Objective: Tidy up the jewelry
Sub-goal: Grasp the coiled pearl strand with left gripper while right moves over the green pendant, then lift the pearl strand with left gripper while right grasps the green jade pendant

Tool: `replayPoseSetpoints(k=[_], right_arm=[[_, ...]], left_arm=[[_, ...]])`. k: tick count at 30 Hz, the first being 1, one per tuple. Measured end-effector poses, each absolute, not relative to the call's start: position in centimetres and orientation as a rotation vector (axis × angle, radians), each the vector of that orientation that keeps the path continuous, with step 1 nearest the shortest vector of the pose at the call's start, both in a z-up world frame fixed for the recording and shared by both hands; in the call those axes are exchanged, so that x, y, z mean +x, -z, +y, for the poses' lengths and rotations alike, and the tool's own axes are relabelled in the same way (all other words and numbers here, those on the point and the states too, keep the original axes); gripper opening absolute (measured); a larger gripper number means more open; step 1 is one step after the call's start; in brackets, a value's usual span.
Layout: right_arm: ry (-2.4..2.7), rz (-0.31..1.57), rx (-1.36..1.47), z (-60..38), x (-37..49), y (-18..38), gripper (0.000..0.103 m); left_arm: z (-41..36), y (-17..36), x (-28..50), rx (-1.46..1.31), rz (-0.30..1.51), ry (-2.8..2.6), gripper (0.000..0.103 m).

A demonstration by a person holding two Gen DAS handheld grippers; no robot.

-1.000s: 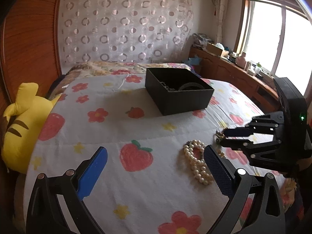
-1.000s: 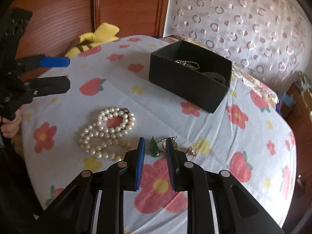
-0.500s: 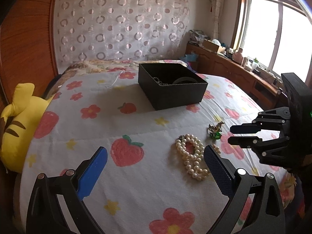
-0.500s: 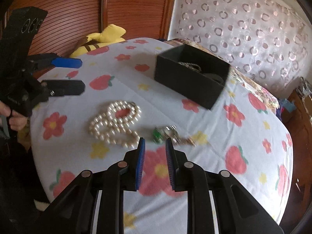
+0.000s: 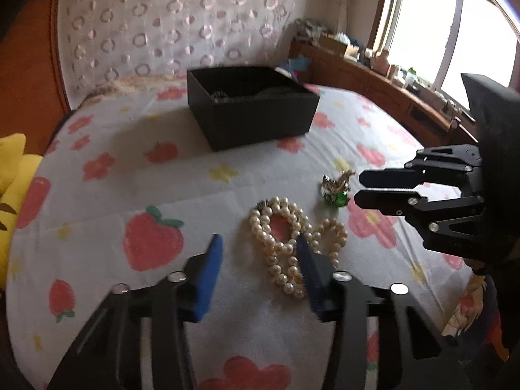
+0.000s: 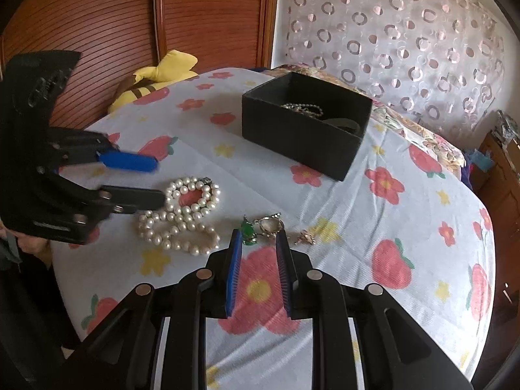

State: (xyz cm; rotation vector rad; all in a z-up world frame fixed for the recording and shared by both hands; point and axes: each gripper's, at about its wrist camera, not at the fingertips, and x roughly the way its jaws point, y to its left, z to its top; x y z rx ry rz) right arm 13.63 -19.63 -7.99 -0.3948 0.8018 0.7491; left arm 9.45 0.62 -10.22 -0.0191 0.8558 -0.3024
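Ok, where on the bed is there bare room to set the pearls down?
Bare bedspread lies between the black box and the pearl necklace, stretching toward the yellow plush. It is crowded around the green pendant cluster, by the right tongs.

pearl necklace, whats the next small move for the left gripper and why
Probably ease the left gripper down and slightly right, then close. Its fingers are open and partly straddle the pearl necklace, which lies loose on the bedspread, so it is not gripped yet. The black box beyond it sits open and already holds jewelry.
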Motion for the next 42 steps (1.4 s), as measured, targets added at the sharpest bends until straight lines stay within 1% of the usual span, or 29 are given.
replayPoseSetpoints(k=[10, 16, 18, 19, 20, 22, 28, 35, 42], right_arm=[[-0.747, 0.804, -0.386, -19.7, 13.5, 8.2, 0.024], [-0.738, 0.801, -0.376, -20.1, 13.4, 8.4, 0.024], [-0.740, 0.799, -0.375, -20.2, 13.3, 8.3, 0.024], [-0.741, 0.800, -0.376, -20.2, 13.3, 8.3, 0.024], [-0.741, 0.800, -0.375, -20.3, 13.3, 8.3, 0.024], [-0.745, 0.800, -0.369, -20.3, 13.2, 8.3, 0.024], [-0.763, 0.814, -0.367, -20.0, 12.7, 8.7, 0.024], [-0.739, 0.817, -0.358, -18.8, 13.2, 9.0, 0.024], [-0.721, 0.771, -0.417, -17.3, 13.7, 8.4, 0.024]], left_arm=[[0.0, 10.4, 9.6, -0.020, 0.867, 0.314, 0.040], [0.3, 10.2, 11.1, -0.042, 0.883, 0.305, 0.040], [0.5, 10.2, 11.4, -0.064, 0.883, 0.312, 0.038], [0.7, 10.2, 11.6, -0.067, 0.885, 0.307, 0.030], [0.8, 10.3, 11.7, -0.071, 0.889, 0.308, 0.013], [1.0, 10.5, 11.7, -0.103, 0.899, 0.349, 0.008], [1.7, 9.2, 9.9, -0.082, 0.819, 0.320, 0.006], [4.4, 5.7, 7.7, -0.127, 0.704, 0.280, 0.006], [4.4, 4.8, 7.1, -0.127, 0.676, 0.279, 0.006]])
